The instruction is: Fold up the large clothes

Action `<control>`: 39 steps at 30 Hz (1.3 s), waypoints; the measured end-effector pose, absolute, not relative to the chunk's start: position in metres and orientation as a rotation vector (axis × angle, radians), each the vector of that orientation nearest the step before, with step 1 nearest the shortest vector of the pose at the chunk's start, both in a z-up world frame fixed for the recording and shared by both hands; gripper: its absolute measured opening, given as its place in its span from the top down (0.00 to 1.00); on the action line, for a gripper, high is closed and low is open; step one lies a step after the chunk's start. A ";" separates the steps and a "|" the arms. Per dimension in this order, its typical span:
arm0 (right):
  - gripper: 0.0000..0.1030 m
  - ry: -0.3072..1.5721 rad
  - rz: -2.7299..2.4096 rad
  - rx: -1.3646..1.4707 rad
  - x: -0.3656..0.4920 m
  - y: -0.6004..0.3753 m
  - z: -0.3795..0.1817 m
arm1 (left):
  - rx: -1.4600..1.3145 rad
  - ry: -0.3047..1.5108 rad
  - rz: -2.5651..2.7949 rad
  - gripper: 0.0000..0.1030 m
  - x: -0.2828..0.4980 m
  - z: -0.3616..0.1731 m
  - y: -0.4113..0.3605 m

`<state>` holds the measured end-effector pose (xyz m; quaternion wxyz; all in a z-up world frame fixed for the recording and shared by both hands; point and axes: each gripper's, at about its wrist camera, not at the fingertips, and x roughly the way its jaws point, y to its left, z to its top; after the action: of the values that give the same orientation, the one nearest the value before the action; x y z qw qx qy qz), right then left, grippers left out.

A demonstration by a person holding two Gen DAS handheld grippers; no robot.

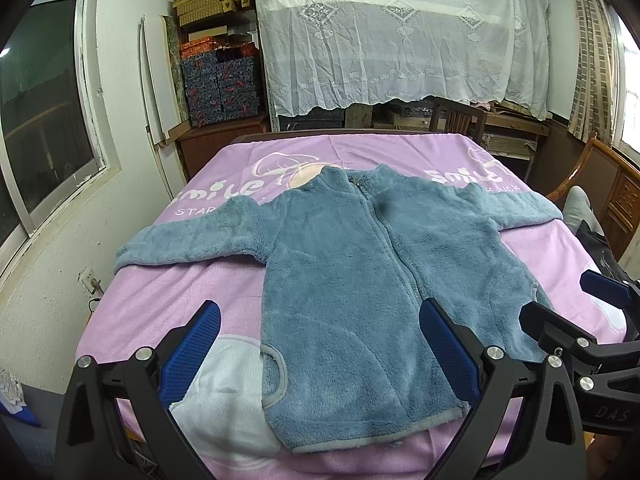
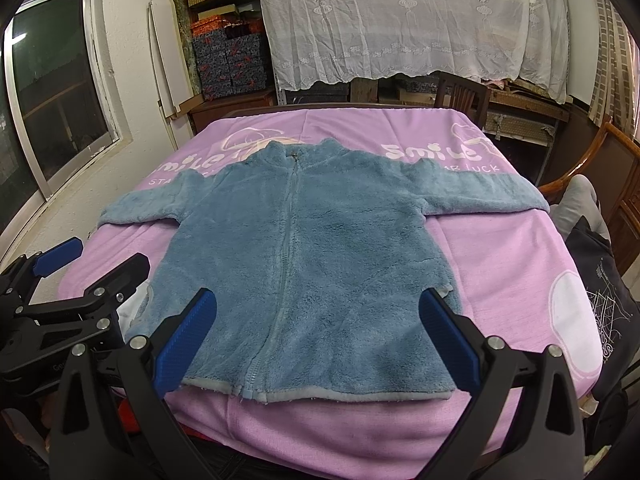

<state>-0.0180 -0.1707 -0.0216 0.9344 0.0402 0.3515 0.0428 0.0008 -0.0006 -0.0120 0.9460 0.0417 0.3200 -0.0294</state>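
A blue-grey fleece zip jacket (image 1: 352, 280) lies flat, front up, on a pink bed cover (image 1: 192, 280), sleeves spread to both sides and collar at the far end. It also shows in the right wrist view (image 2: 320, 248). My left gripper (image 1: 320, 344) is open and empty, hovering above the jacket's lower left part. My right gripper (image 2: 318, 332) is open and empty, above the hem near the zipper. Each gripper shows in the other's view, the right one (image 1: 572, 300) at the right edge and the left one (image 2: 88, 268) at the left edge.
The bed cover (image 2: 500, 272) has white "smile" prints. A window (image 1: 44, 120) is in the left wall. Stacked boxes (image 1: 220, 80) and a white lace curtain (image 1: 400, 36) stand behind the bed. Wooden chairs (image 1: 456, 116) are at the back and right. A dark bag (image 2: 600, 280) lies right.
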 end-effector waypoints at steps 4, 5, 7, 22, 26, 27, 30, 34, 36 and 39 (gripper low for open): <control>0.04 0.719 0.088 0.084 -0.018 -0.172 -0.021 | 0.084 0.652 -0.060 0.03 0.001 -0.012 -0.001; 0.04 0.719 0.088 0.083 -0.018 -0.171 -0.021 | 0.085 0.652 -0.059 0.03 0.001 -0.013 -0.001; 0.04 0.720 0.088 0.084 -0.017 -0.172 -0.021 | 0.085 0.652 -0.060 0.03 0.001 -0.012 -0.001; 0.04 0.729 0.090 0.087 -0.018 -0.170 -0.025 | 0.080 0.682 -0.065 0.03 0.007 -0.017 0.008; 0.04 0.732 0.068 0.111 -0.012 -0.189 -0.030 | 0.010 0.765 -0.070 0.03 0.023 -0.030 0.032; 0.04 0.735 0.053 0.121 -0.010 -0.198 -0.032 | -0.003 0.778 -0.069 0.03 0.026 -0.032 0.036; 0.04 0.755 0.008 0.155 -0.003 -0.222 -0.043 | -0.052 0.836 -0.065 0.03 0.039 -0.048 0.053; 0.04 0.777 -0.016 0.241 0.010 -0.257 -0.060 | -0.053 0.897 -0.076 0.03 0.053 -0.070 0.059; 0.04 0.791 -0.018 0.274 0.017 -0.271 -0.067 | -0.038 0.914 -0.079 0.04 0.060 -0.078 0.058; 0.05 0.829 -0.038 0.305 0.027 -0.287 -0.083 | -0.032 0.951 -0.108 0.09 0.069 -0.088 0.054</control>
<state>0.0270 -0.2867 -0.0834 0.9038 0.1477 0.4012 -0.0182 0.0691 0.0544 -0.0883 0.8876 -0.0155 0.4574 -0.0517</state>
